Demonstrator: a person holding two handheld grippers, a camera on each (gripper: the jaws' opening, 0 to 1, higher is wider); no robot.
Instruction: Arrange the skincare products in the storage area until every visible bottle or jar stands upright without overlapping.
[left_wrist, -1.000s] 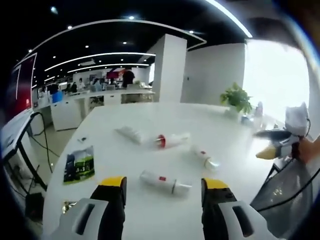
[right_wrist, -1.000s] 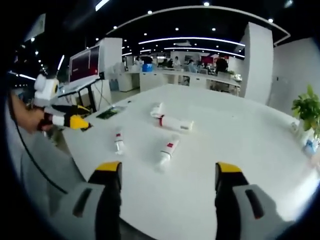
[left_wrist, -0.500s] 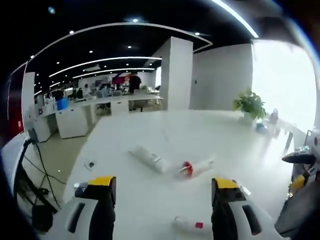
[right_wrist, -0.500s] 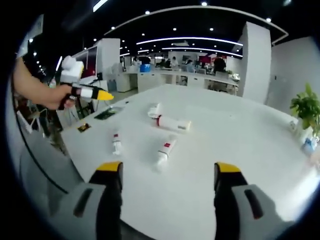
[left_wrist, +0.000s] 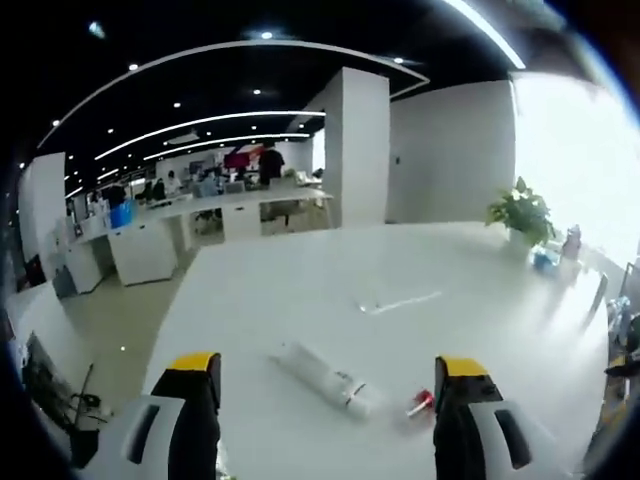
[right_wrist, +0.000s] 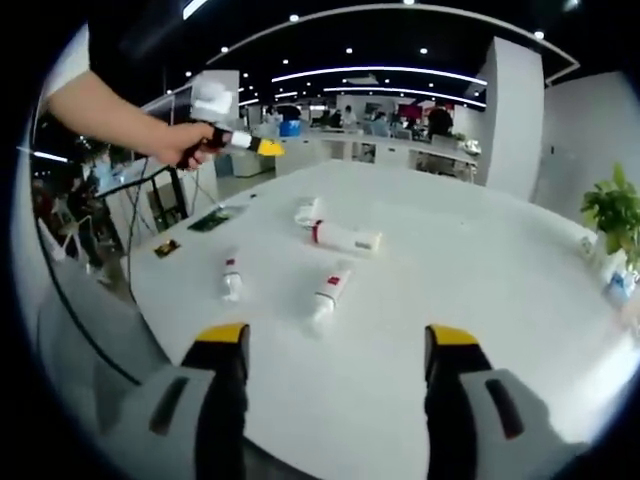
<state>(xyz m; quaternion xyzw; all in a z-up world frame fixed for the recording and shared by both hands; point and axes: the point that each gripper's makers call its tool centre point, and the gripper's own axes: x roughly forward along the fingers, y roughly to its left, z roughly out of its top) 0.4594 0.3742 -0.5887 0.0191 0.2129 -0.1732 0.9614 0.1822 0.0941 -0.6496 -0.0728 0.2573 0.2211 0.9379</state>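
right gripper (right_wrist: 330, 345) jaws spread wide, nothing between them, above near edge of white table (right_wrist: 480, 290). left gripper (left_wrist: 325, 375) jaws likewise wide apart and empty; seen from right gripper view, left gripper (right_wrist: 262, 147) is held high over far table corner.

white tube with red label (right_wrist: 328, 291) lies flat just ahead of right jaws, long axis running away from camera. smaller tube (right_wrist: 231, 279) to its left, also flat. red-collared tube (right_wrist: 343, 238) farther back lies crosswise, touching another white tube (right_wrist: 310, 213).

white ribbed tube (left_wrist: 322, 376) lies diagonally between left jaws.

Open-plan office, long counters (left_wrist: 215, 205), strip ceiling lights (left_wrist: 200, 122)
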